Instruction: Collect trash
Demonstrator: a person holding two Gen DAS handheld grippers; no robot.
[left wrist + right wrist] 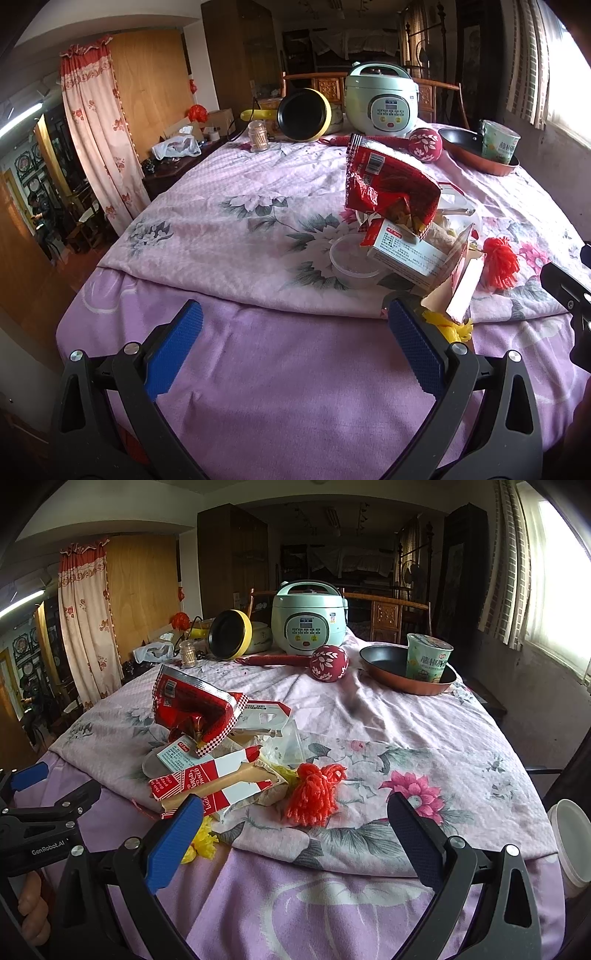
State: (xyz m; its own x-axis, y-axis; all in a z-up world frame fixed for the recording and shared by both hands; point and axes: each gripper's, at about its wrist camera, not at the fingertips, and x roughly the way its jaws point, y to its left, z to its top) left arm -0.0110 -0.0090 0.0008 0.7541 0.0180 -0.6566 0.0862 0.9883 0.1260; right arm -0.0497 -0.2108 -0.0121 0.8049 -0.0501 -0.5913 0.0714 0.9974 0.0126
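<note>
Trash (218, 753): crumpled red wrappers, torn cartons

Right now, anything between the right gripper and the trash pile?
Nothing visible. The right gripper is open over bare cloth; the trash pile sits just ahead-left, with the red yarn tassel beside it.

The left claw (295, 332) hangs wide apart over the purple cloth (295, 369), near the red wrapper (388, 181) and carton (406, 254).

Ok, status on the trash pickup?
Left gripper open, right gripper open, both empty. Trash pile untouched on cloth. Red tassel beside it.
</note>
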